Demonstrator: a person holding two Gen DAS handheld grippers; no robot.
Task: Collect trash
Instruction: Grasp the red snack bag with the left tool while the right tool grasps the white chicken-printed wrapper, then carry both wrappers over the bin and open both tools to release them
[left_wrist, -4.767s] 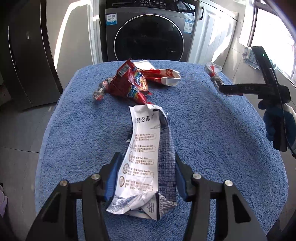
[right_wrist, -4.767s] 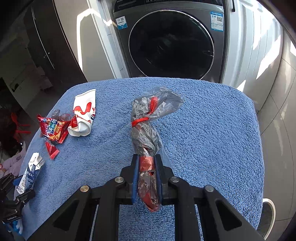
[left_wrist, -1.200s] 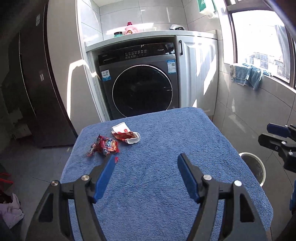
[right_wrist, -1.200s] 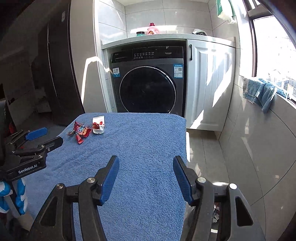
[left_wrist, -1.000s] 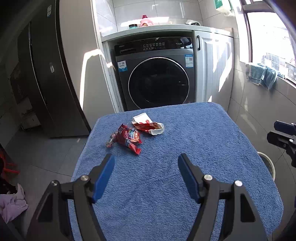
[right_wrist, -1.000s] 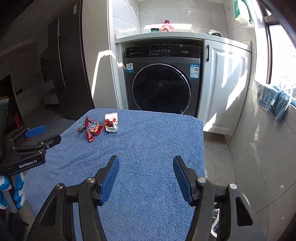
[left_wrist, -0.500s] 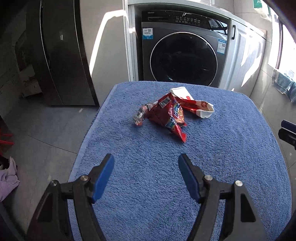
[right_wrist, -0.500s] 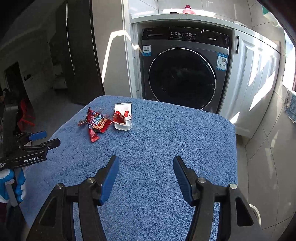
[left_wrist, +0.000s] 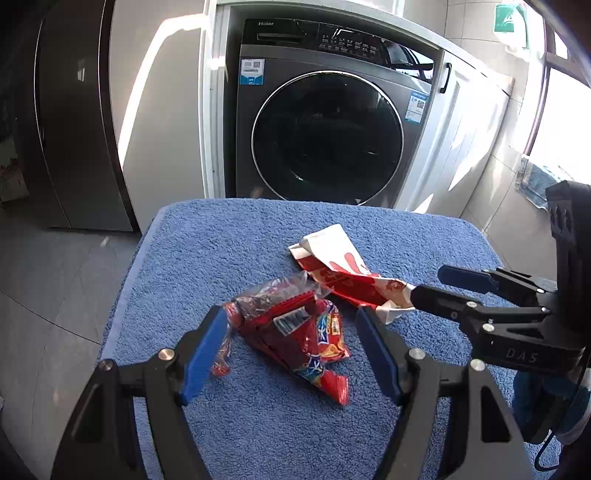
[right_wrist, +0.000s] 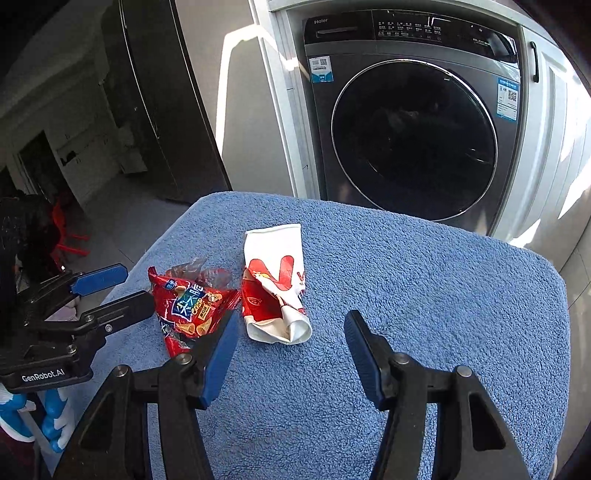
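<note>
A red snack wrapper (left_wrist: 295, 328) lies crumpled on the blue towel-covered table (left_wrist: 221, 240). My left gripper (left_wrist: 291, 317) is open, with one blue pad on each side of the wrapper and neither pressing on it. Beside it lies a crushed white-and-red paper cup (left_wrist: 343, 273). In the right wrist view the cup (right_wrist: 277, 280) sits just ahead of my right gripper (right_wrist: 291, 319). Its jaws are closing with the cup's near end between the tips, not gripped. The right gripper (left_wrist: 430, 286) shows at the cup's right. The left gripper (right_wrist: 135, 286) shows beside the wrapper (right_wrist: 184, 302).
A dark front-loading washing machine (left_wrist: 325, 136) stands right behind the table's far edge. A tall dark appliance (left_wrist: 74, 129) is at the left and white cabinet doors (left_wrist: 461, 122) at the right. The towel's left edge (left_wrist: 125, 295) drops to grey floor tiles.
Both grippers have come forward and down over the table toward the trash. The wrapper now lies between the left fingers and the cup at the right gripper's tips, which stand slightly narrower.
</note>
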